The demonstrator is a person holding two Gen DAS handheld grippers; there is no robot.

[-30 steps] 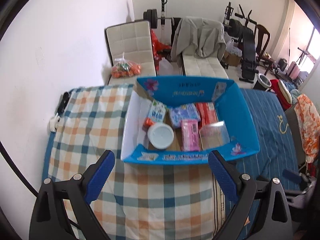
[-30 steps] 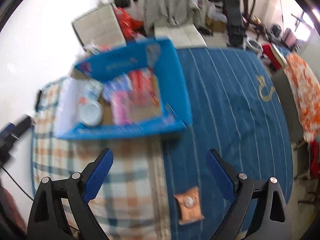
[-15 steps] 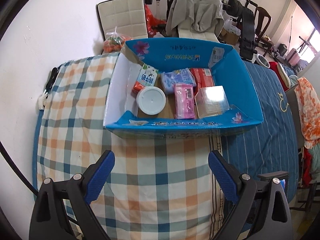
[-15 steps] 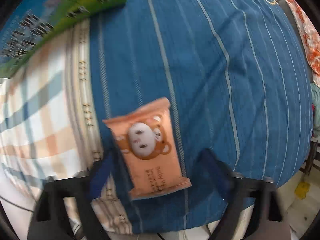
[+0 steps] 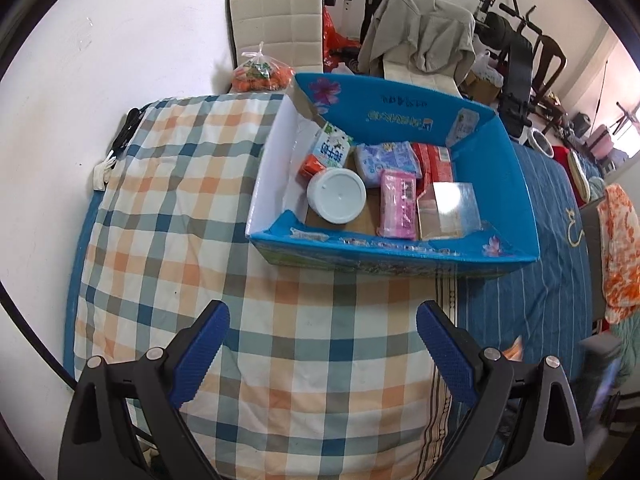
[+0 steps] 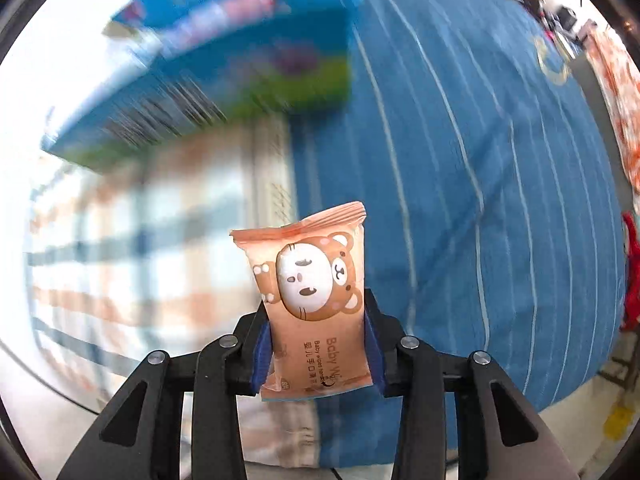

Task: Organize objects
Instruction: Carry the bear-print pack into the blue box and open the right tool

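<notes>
Bed [image 5: 280, 320] carries the open blue box [image 5: 516, 184], already part filled. Right gripper [image 6: 318, 344] jaws have just closed on the wipes pack [image 6: 316, 304], lifted clear. Left gripper [image 5: 322, 340] jaws wide, empty. Step in hand: carrying; next, release over the box's free floor.

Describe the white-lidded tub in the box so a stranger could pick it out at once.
On the bed, find the open blue cardboard box that straddles the checked blanket and the striped blue cover. Look at the box's near left part: the tub stands there, beside the pink packet. It is the only round thing in the box, with a plain white lid; everything around it is a flat packet or a carton.
</notes>
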